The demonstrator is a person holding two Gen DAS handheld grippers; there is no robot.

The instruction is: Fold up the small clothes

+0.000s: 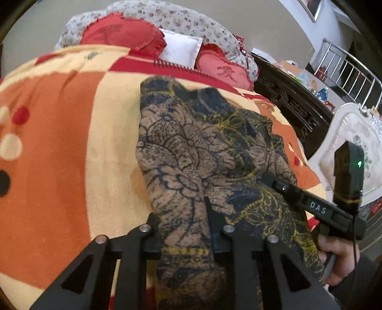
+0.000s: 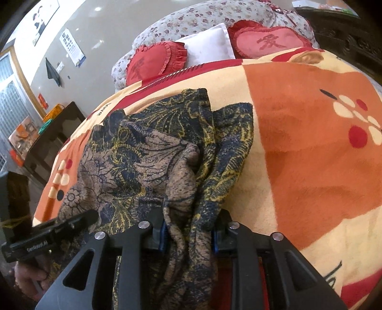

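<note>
Brown, dark blue and yellow flowers cover the small garment (image 1: pixel 203 152) that lies on the bed, spread over an orange, cream and red blanket (image 1: pixel 59 143). Its near end is lifted off the blanket and bunched into both tools. The left hand-held gripper (image 1: pixel 183 229) has its two black fingers (image 1: pixel 211 214) pinching a band of the cloth, which hangs down between them toward the camera. The right hand-held gripper (image 2: pixel 188 232) does the same on the other side: its jaws, with blue pads (image 2: pixel 163 236) showing on the inner faces, are pressed onto a thick gathered fold of the same garment (image 2: pixel 167 147), so the fabric is creased and ridged just ahead of it. From the left camera the right tool (image 1: pixel 310 202) shows at the right edge, reaching in over the cloth with the person's hand (image 1: pixel 334 257) wrapped around its handle; from the right camera the left tool (image 2: pixel 50 235) shows at the lower left, lying across the garment's near edge. The far end of the garment rests flat on the blanket, with a corner folded over. Beyond it, at the head of the bed, two red heart cushions (image 2: pixel 269 43) flank a white pillow (image 2: pixel 207 47) against flowered bedding (image 1: pixel 181 19). A dark carved wooden cabinet (image 1: pixel 291 100) stands beside the bed.
</note>
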